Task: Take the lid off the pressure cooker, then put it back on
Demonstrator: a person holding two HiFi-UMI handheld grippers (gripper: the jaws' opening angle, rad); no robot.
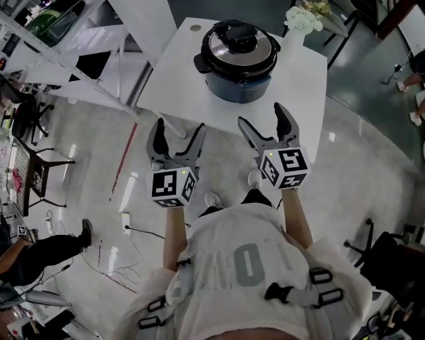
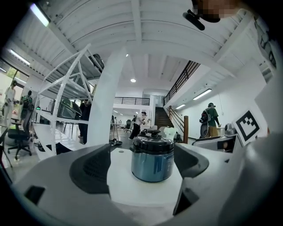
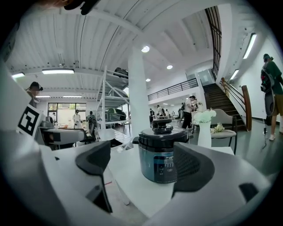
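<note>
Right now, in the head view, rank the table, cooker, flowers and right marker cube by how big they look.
1. Table
2. Cooker
3. Right marker cube and flowers: they look about alike, and the cube is much nearer the camera, so I won't rank them.

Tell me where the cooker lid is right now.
In the head view, the lid sits closed on the pressure cooker on the white table, left of the flower vase.

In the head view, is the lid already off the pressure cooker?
No, the lid sits on top of the pressure cooker, which stands on the white table.
</note>
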